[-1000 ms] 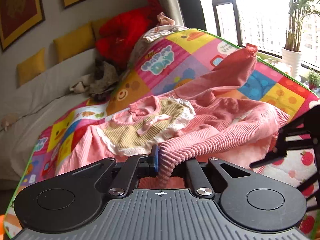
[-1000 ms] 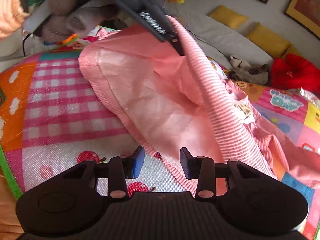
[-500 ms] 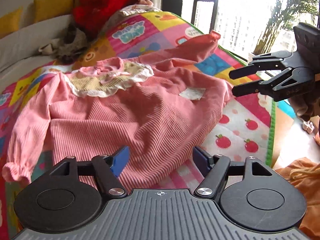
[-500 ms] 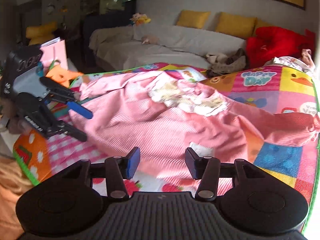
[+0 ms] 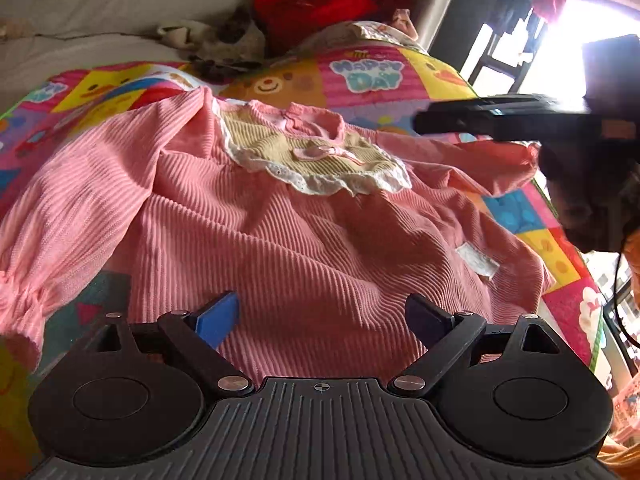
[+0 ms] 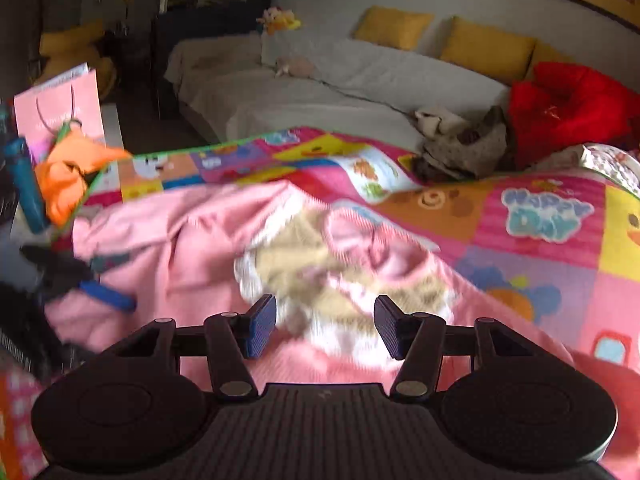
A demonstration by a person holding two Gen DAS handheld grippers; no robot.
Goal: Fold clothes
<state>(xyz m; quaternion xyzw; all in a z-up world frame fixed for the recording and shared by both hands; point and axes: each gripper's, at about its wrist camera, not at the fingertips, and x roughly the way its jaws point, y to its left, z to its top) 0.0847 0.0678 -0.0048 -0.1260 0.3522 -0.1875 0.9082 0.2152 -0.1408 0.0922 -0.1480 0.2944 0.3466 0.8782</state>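
Pink ribbed top (image 5: 304,240) lay spread face-up on the patchwork play mat (image 5: 360,80). My left gripper (image 5: 320,316) and right gripper (image 6: 324,326) hovered wide apart, empty. Soft, light, limp knit; I judged sleeve cuff (image 5: 16,300) or hem the best hold.

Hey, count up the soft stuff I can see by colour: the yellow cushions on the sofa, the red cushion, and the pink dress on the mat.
Yellow cushions: 2
Red cushion: 1
Pink dress: 1
Total: 4
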